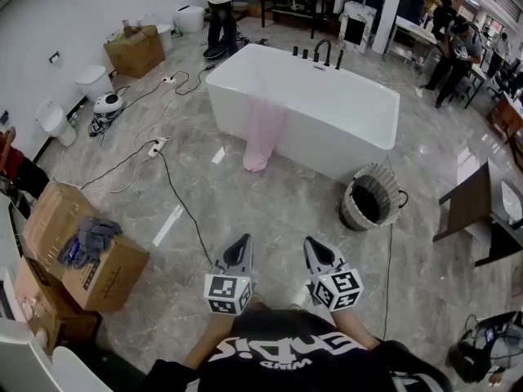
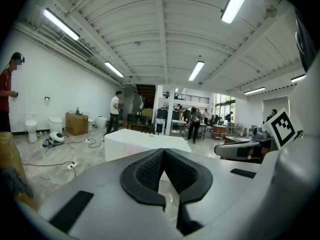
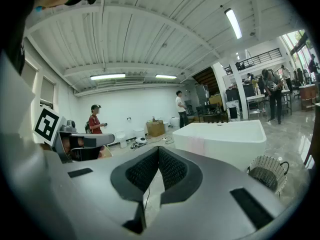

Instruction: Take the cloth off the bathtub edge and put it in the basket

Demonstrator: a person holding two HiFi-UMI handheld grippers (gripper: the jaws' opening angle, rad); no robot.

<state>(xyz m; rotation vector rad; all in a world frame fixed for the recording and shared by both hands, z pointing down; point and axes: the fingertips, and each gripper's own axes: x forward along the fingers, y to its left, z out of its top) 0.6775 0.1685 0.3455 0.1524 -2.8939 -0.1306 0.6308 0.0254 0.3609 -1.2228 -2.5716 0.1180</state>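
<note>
A cardboard box [image 1: 114,272] topped with a grey rag [image 1: 88,239] sits at eight o'clock, a toilet [image 1: 92,80] at ten, a dark table [image 1: 470,202] at three.

Top edge cutting off the standing person [image 1: 219,6], basket [image 1: 353,211] interior too dark to read, dark table [image 1: 467,202] clipped at right edge

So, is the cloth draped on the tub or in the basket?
On the tub: the pink cloth hangs over its near wall to the floor; the basket stands apart.
</note>
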